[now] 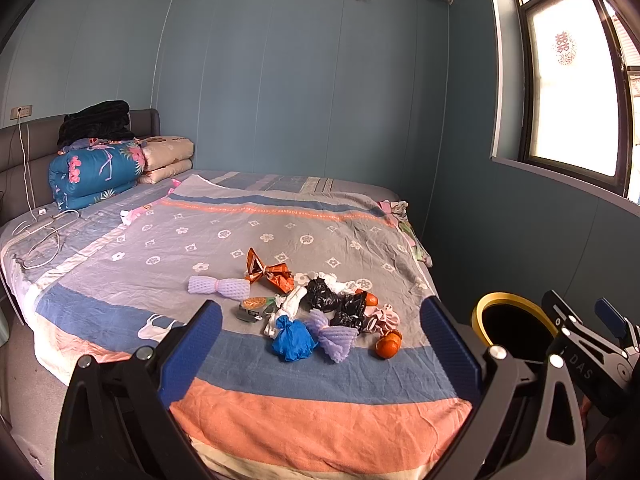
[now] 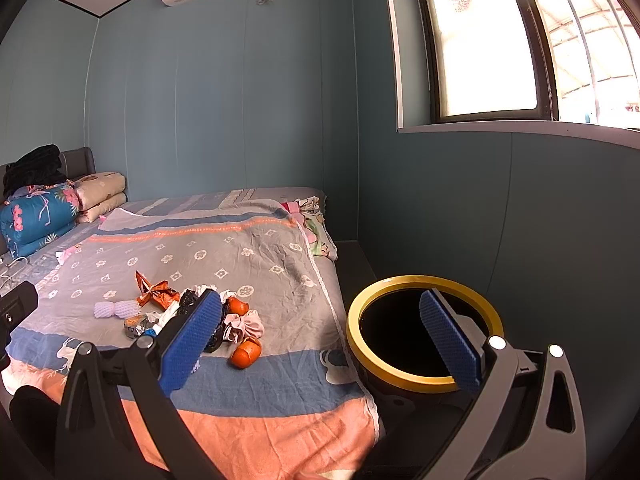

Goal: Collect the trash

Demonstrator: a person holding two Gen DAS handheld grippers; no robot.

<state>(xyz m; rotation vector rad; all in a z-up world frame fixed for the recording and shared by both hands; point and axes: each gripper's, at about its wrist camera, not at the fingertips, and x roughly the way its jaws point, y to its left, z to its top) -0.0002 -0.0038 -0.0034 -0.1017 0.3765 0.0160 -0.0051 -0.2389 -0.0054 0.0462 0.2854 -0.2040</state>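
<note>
Hovering: left tongs [image 1: 322, 344] wide, empty (right tongs [image 2: 320, 340] too) | trash pile [image 1: 316, 312] on bed [image 1: 280, 420]

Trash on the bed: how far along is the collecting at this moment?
Nothing looks collected yet. The trash pile lies on the bedspread, including an orange peel and a blue bag. Both hand-held grippers, left and right, are open and empty. The yellow-rimmed bin beside the bed shows only dark inside.
</note>
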